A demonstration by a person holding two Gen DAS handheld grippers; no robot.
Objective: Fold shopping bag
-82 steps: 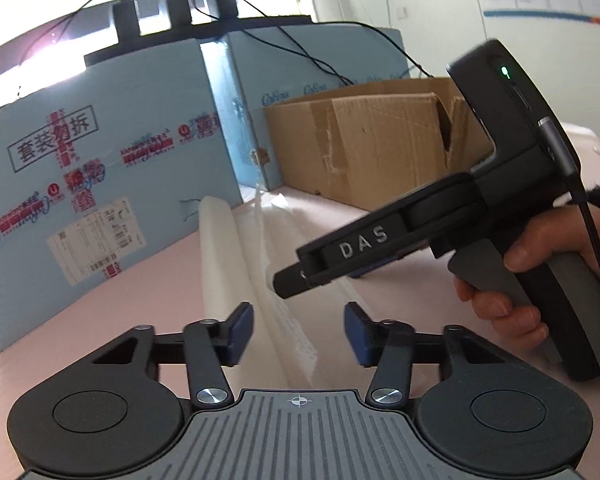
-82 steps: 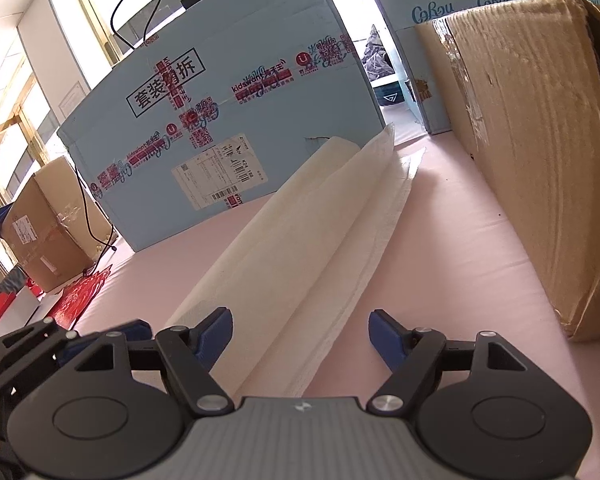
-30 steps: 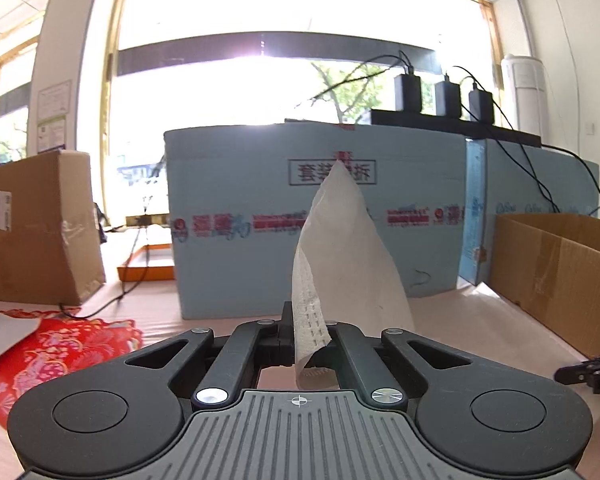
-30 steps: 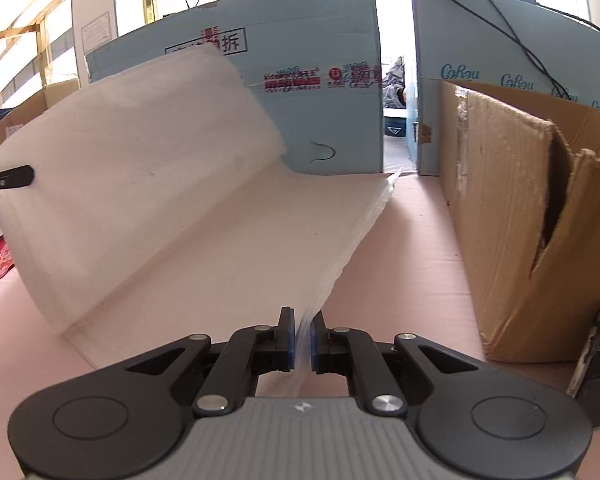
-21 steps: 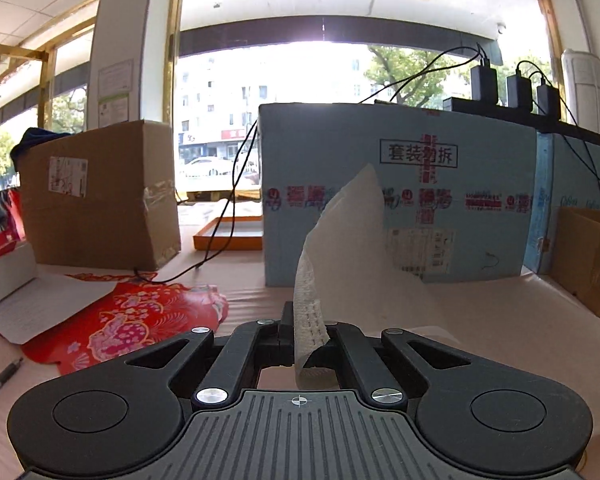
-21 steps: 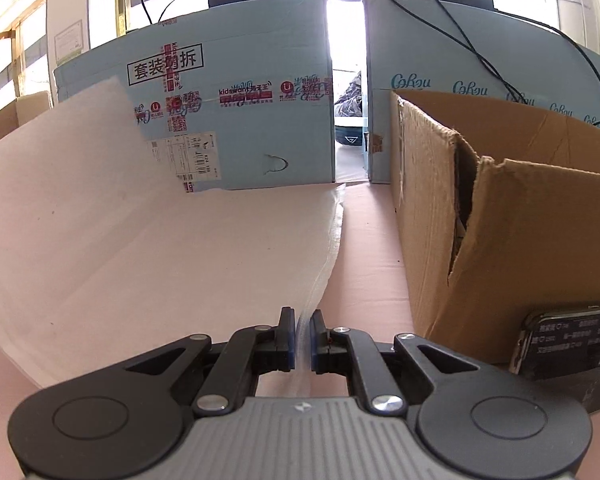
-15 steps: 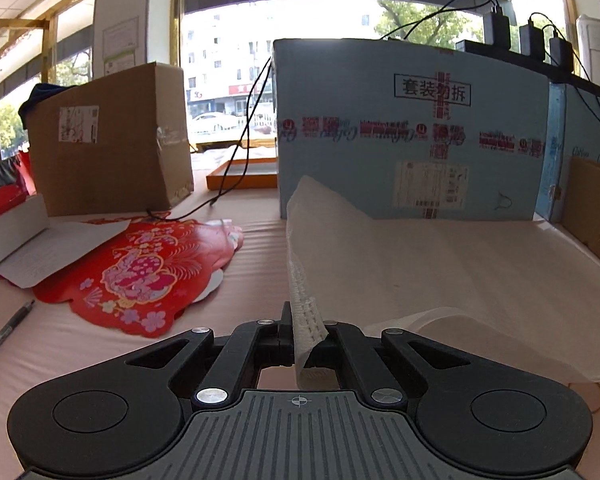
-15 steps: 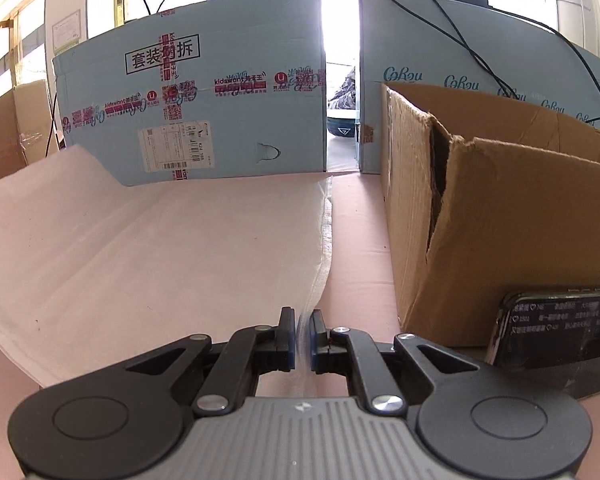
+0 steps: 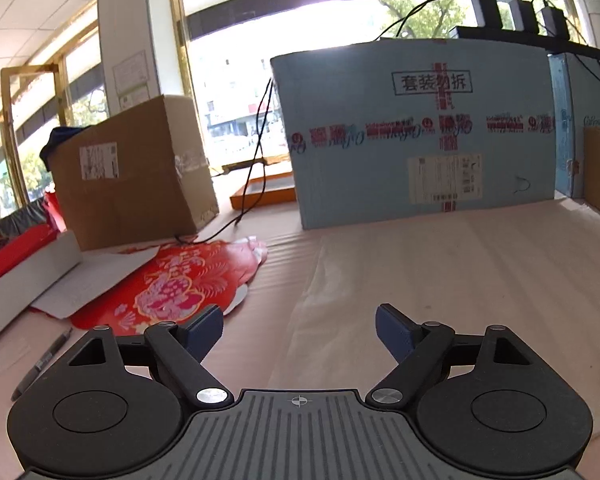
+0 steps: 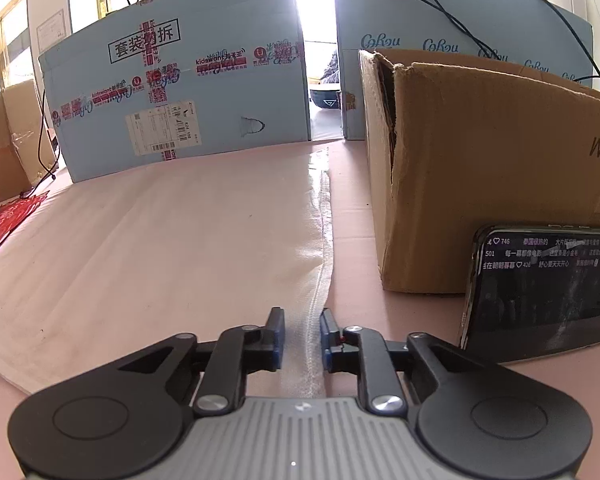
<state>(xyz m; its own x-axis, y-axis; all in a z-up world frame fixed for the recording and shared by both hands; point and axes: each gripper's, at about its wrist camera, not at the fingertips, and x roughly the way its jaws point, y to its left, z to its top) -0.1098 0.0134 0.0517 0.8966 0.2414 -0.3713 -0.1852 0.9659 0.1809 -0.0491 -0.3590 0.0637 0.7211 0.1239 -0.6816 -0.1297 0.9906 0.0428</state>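
My left jaws (image 9: 299, 330) are opening, empty. My right jaws (image 10: 301, 334) are opening around the bag's (image 10: 172, 248) edge. Bag lies flat; more folds left, I think.

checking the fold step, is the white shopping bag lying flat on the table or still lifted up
Lying flat. The white shopping bag is spread smooth on the pink table, with no part raised, and its edge runs between the right gripper's opening jaws.

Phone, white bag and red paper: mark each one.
phone (image 10: 540, 292), right wrist view, middle of its dark screen.
white bag (image 10: 160, 248), right wrist view, flat top face.
red paper (image 9: 180, 280), left wrist view, its flowered middle.
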